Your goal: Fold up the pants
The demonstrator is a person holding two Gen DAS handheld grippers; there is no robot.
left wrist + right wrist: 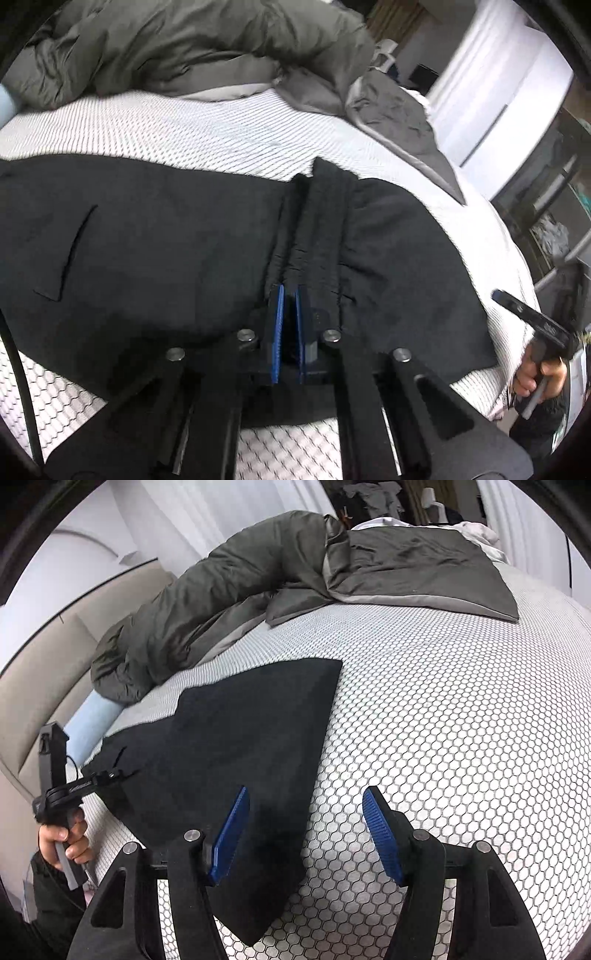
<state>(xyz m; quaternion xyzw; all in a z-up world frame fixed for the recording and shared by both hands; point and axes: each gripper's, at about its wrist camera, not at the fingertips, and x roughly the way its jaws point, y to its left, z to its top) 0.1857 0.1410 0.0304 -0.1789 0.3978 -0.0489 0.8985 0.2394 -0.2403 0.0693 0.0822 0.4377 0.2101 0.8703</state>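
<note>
pants: black, lying flat on the bed near its front edge, already folded at least once
left gripper: clamped on the bunched waistband
right gripper: spread wide, holding nothing, over the pants' near corner
left to do: likely another fold
hidden: layers underneath and how many folds are made; pants' far end cut off in left view

My left gripper has its blue pads nearly together, pinching a bunched fold of dark cloth. My right gripper hangs with its jaws spread wide, holding nothing, my hand around its handle.
</note>
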